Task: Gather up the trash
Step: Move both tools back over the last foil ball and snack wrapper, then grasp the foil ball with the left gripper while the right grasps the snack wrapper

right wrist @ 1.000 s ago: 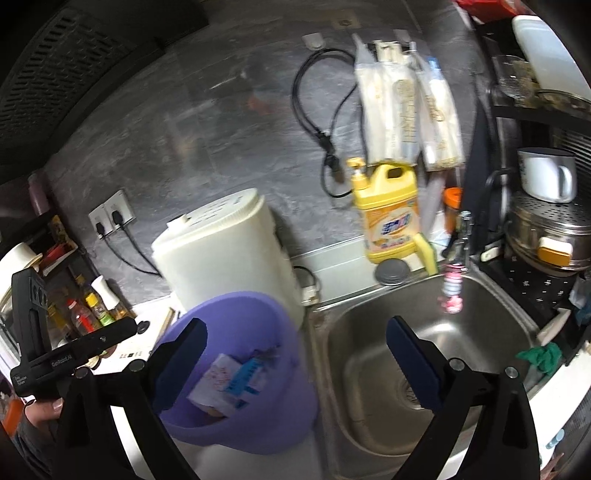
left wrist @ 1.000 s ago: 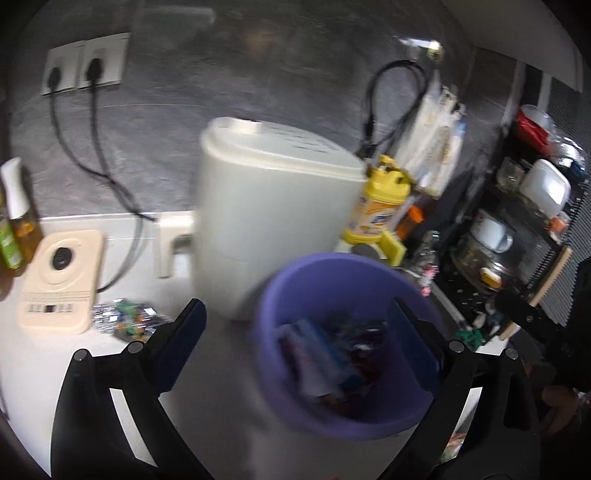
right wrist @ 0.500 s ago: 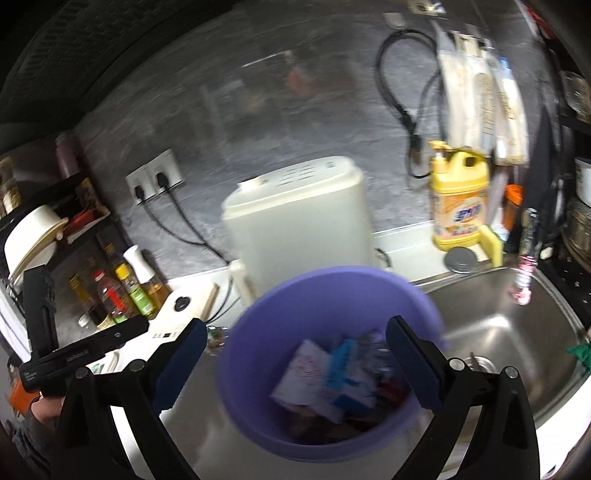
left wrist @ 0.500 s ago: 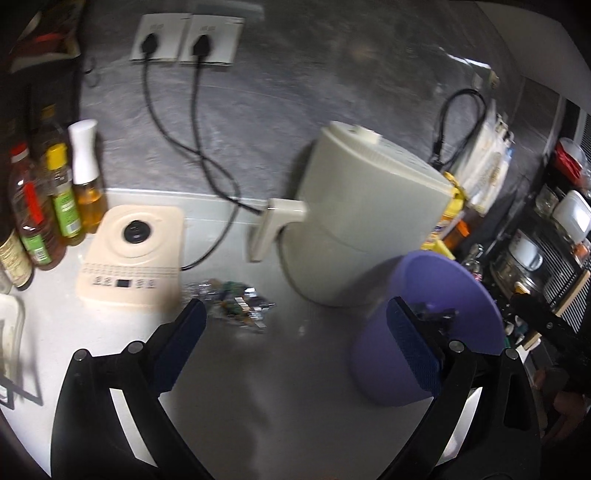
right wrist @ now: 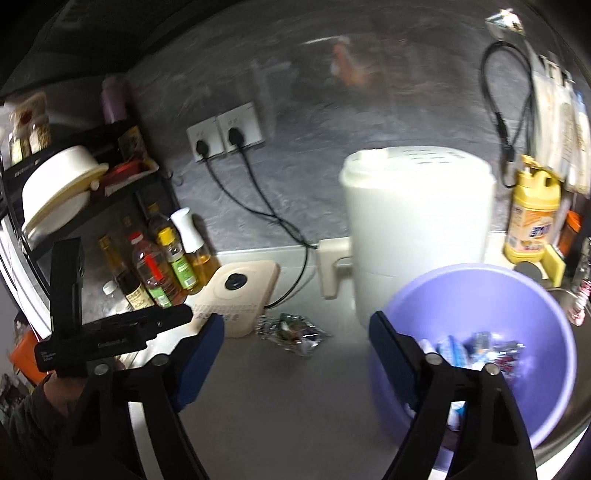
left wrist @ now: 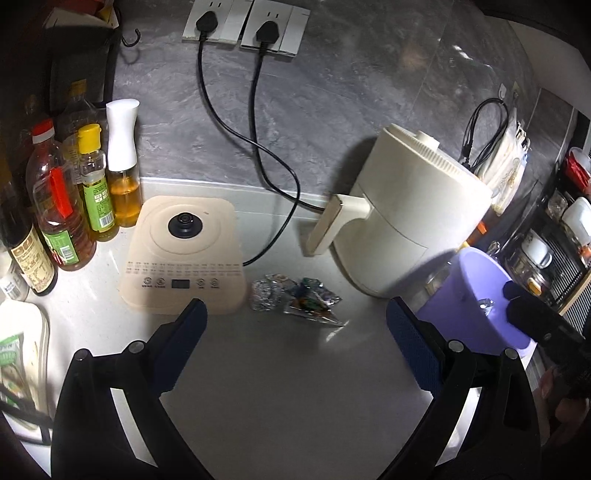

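Directly ahead of the left hand-held gripper (left wrist: 295,332), whose blue-padded jaws are spread wide with nothing between them, a small heap of crumpled foil wrappers (left wrist: 295,297) is seen lying on the pale surface (left wrist: 288,387). The wrappers are flanked closely on two sides: a cream appliance base (left wrist: 184,251) with a black knob and a row of buttons stands just beside them on the left, and a cream air fryer (left wrist: 413,218) rises near them on the right, its handle reaching out over the surface toward the heap. A black cord is draped from the wall sockets (left wrist: 245,26) down to the back of the base. Oil and sauce bottles (left wrist: 70,195) are grouped at the far left against the wall, well apart from the wrappers.

The right hand-held gripper (right wrist: 295,332) is also held open and empty, though its jaws have just been closing somewhat. Its right finger is set in front of a purple bin (right wrist: 517,295) that stands on the surface to the right of the air fryer, with collected wrappers and packets visible inside. The loose foil wrappers are seen between its fingers farther off, in front of the appliance base. A yellow detergent bottle (right wrist: 533,218) stands behind the bin by the wall. At the left of this view the left hand-held gripper is seen from the side, gripped by a person's hand (right wrist: 66,387).
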`<state>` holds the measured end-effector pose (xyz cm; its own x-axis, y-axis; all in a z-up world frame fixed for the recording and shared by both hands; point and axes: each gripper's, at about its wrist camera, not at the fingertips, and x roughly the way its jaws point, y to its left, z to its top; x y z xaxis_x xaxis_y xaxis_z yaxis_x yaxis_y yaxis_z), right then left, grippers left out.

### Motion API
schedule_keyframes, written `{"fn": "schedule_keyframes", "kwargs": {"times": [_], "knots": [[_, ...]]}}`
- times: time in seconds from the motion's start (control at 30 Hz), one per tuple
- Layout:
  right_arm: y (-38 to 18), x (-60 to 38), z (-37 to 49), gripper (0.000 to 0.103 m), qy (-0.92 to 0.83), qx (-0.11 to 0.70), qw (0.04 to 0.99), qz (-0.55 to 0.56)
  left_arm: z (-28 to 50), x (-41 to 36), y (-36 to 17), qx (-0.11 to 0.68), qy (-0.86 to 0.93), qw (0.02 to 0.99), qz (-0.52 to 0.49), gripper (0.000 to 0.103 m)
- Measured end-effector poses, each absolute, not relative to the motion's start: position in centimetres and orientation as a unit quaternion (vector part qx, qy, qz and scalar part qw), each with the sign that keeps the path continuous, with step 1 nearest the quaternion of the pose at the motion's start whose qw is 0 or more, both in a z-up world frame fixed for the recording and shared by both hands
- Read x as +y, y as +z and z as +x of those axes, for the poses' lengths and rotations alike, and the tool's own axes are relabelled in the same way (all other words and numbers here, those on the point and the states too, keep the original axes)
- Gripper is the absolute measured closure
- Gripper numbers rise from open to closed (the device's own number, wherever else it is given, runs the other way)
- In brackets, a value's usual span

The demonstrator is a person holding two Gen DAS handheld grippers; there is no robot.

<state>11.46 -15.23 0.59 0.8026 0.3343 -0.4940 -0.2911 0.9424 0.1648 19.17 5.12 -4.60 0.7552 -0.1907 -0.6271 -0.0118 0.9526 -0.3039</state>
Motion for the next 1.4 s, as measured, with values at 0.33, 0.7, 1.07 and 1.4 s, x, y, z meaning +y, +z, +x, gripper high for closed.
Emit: {"fn": "schedule_keyframes", "kwargs": {"times": [0.33, 0.7, 1.07, 1.4], "knots": [[-3.5, -10.0, 15.0, 0.047, 0.172, 0.324, 0.930, 0.022, 22.2, 7.8, -7.0, 0.369, -0.082, 0.917, -0.131, 0.032], [-8.8, -7.9, 20.3, 0.056, 0.159, 0.393, 0.905, -0.025, 26.5, 8.8, -11.3, 0.394, -0.118, 0.902, -0.129, 0.051], [-13.5, -7.8, 24.5, 0.057, 0.149, 0.439, 0.886, -0.032, 30.2, 7.2, -13.9, 0.421, -0.142, 0.888, -0.115, 0.053], [-15.4, -7.1, 26.5, 0.084, 0.158, 0.454, 0.876, -0.040, 32.4, 5.6, -14.8, 0.439, -0.156, 0.880, -0.090, 0.053]]}}
